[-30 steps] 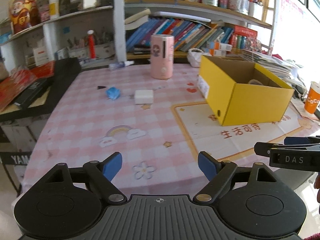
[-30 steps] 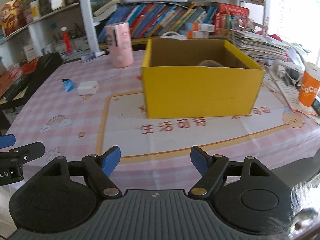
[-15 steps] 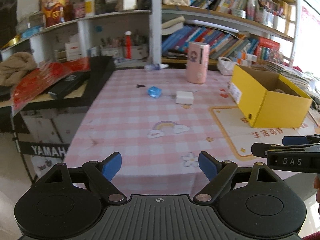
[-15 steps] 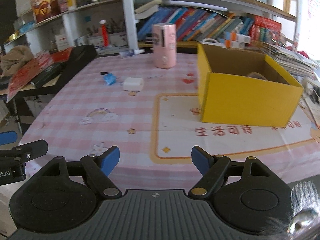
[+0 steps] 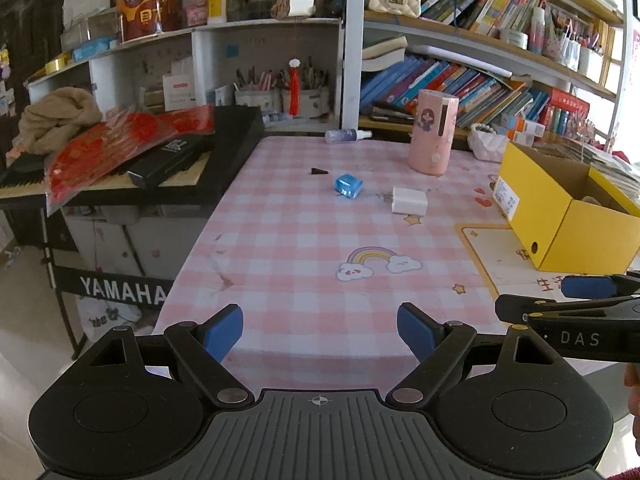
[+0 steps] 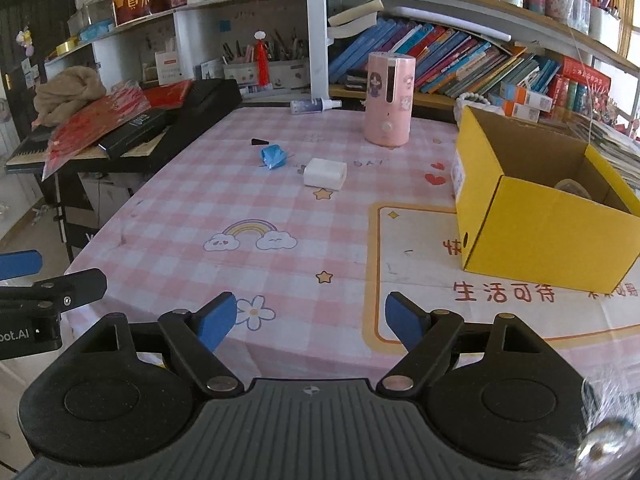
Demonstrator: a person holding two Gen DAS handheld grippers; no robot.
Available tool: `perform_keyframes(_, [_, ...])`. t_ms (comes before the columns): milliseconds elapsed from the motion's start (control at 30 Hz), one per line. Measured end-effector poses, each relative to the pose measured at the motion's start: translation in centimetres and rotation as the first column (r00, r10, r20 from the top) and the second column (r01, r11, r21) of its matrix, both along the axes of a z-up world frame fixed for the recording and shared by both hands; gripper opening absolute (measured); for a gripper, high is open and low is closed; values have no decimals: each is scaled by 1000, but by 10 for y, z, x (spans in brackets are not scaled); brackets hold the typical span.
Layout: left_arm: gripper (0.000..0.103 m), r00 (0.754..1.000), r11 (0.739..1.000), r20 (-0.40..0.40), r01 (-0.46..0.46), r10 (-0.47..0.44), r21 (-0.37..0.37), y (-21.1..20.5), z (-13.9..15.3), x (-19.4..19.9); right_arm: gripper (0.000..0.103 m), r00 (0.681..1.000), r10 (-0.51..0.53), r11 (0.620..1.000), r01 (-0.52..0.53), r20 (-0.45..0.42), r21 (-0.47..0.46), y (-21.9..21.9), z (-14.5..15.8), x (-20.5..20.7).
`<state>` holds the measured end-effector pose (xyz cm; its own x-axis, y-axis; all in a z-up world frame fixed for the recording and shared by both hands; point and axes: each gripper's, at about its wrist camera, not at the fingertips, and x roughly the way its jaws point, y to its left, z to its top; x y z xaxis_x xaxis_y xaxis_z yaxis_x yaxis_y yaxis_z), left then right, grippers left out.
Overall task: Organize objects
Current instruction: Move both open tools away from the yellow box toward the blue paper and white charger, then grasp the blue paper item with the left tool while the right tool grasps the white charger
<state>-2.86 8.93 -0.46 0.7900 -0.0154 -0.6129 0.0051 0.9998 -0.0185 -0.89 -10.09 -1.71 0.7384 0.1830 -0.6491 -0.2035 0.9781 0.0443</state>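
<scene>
Nearby, left gripper (image 5: 320,334) empty – right gripper (image 6: 306,322) jaws just widening, empty

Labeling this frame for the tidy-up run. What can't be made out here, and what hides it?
- Contents of the yellow box: both views; its near walls hide all but a pale rounded thing in the right wrist view, unidentifiable.
- Small dark piece near the blue wrapped item: too small to name.
- Right gripper: open and empty; the hand holding it is out of frame.
- White adapter: plug side hard to read.
</scene>
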Motion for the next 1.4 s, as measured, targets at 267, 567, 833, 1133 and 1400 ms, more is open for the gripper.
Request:
perform_keyframes(267, [86,1000,1000,-11,-2,2,16,-2,-5,37,80,1000,12,1000,-12,-27,7,3,-9,38])
perform_keyframes(567, [86,999,1000,-36,-24,25,7,-10,-8,99,80,999,25,1000,-24,-47,14,-2,-14,108])
perform_keyframes(833, [86,997,998,-55,-58,59,12,-16,-10,150,80,996,72,997,-72,-48,2,0,-24,169])
perform_keyframes(1133, [86,992,996,-83,-91,92,21,-18,-15,188,86,994,102,995,-103,-43,-13,15,-40,234])
perform_keyframes(1400, [86,987,993,-110,-112,114,22,-16,-22,211,85,990,120,992,-122,-69,-23,32,-65,279])
